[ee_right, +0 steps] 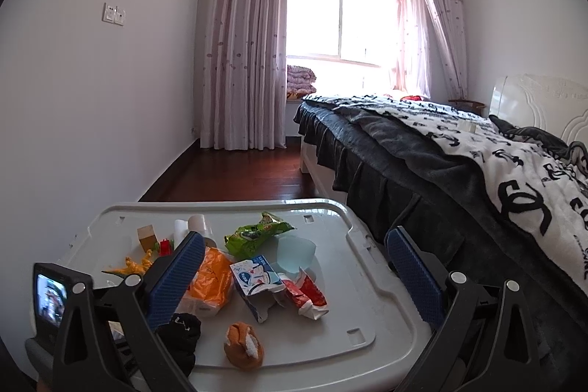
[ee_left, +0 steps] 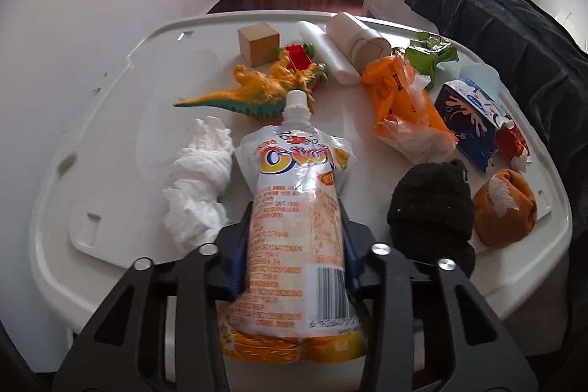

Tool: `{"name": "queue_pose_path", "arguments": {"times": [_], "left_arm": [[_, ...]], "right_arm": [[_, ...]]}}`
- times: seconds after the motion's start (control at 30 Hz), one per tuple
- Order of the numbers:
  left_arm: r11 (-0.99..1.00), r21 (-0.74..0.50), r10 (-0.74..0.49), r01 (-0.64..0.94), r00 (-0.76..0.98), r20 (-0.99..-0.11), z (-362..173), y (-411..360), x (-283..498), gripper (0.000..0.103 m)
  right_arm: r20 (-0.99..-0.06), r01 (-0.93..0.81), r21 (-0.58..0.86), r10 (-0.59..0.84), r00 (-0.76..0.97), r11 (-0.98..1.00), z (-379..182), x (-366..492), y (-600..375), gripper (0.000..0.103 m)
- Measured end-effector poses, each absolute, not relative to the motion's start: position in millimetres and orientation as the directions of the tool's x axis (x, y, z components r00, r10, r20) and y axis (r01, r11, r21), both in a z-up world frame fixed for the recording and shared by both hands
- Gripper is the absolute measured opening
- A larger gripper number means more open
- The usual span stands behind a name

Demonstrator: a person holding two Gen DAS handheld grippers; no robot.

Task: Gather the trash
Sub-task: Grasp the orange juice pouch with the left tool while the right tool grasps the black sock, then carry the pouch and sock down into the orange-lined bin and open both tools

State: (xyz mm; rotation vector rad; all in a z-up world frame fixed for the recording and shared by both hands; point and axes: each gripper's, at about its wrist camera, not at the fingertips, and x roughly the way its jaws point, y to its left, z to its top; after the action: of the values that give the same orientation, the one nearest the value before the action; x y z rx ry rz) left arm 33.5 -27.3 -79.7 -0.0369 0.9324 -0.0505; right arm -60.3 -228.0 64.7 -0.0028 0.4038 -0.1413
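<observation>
- Now we hold the left gripper [ee_left: 296, 230] over the white lid [ee_left: 110, 120] with its blue pads pressed on the middle of a white-and-orange drink pouch [ee_left: 294, 201], whose capped spout points away from us.
- We see a crumpled white tissue [ee_left: 198, 179] just left of the pouch and a black sock [ee_left: 430, 204] just right of it.
- We keep the right gripper [ee_right: 294, 267] with its jaws spread wide and nothing between them.
- Beyond it lie a torn blue-and-white carton [ee_right: 257, 281], a red wrapper [ee_right: 307, 292], an orange bag [ee_right: 213, 274] and a green wrapper [ee_right: 257, 234].
- Perhaps the rolled orange bundle [ee_right: 244, 344] is a sock; we cannot tell.
</observation>
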Motion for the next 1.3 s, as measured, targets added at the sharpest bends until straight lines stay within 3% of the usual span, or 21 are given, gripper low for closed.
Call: {"name": "queue_pose_path", "arguments": {"times": [0.2,0.5,1.0,1.1,1.13,1.17,1.3], "left_arm": [[0.999,-0.04,-0.037,0.01,0.638,-0.769,-47,-7,6,0.037],[0.999,-0.052,-0.029,-0.013,0.685,-0.728,-12,34,-49,0.038],[0.997,-0.07,-0.027,-0.033,0.696,-0.717,-11,66,-71,0.038],[0.997,-0.074,-0.037,-0.025,0.689,-0.724,-13,65,-73,0.038],[0.997,-0.078,-0.042,-0.021,0.687,-0.726,-13,65,-73,0.038],[0.997,-0.078,-0.045,-0.018,0.686,-0.727,-14,65,-72,0.038],[0.997,-0.076,-0.053,-0.004,0.683,-0.729,-14,60,-76,0.038]], "right_arm": [[-0.451,0.092,-0.03,-0.096,0.887,0.995,45,-55,-216,0.098],[-0.635,-0.075,-0.011,0.051,0.771,0.997,-21,-41,-142,0.098],[-0.688,-0.06,-0.111,-0.033,0.725,0.992,-71,2,-90,0.098],[-0.729,-0.058,-0.08,-0.019,0.685,0.995,-82,11,-97,0.079],[-0.739,-0.052,-0.066,-0.014,0.674,0.996,-85,13,-101,0.06],[-0.746,-0.05,-0.046,-0.001,0.666,0.998,-87,14,-106,0.047],[-0.754,-0.063,0.022,0.058,0.654,0.998,-83,13,-120,0.044]]}}
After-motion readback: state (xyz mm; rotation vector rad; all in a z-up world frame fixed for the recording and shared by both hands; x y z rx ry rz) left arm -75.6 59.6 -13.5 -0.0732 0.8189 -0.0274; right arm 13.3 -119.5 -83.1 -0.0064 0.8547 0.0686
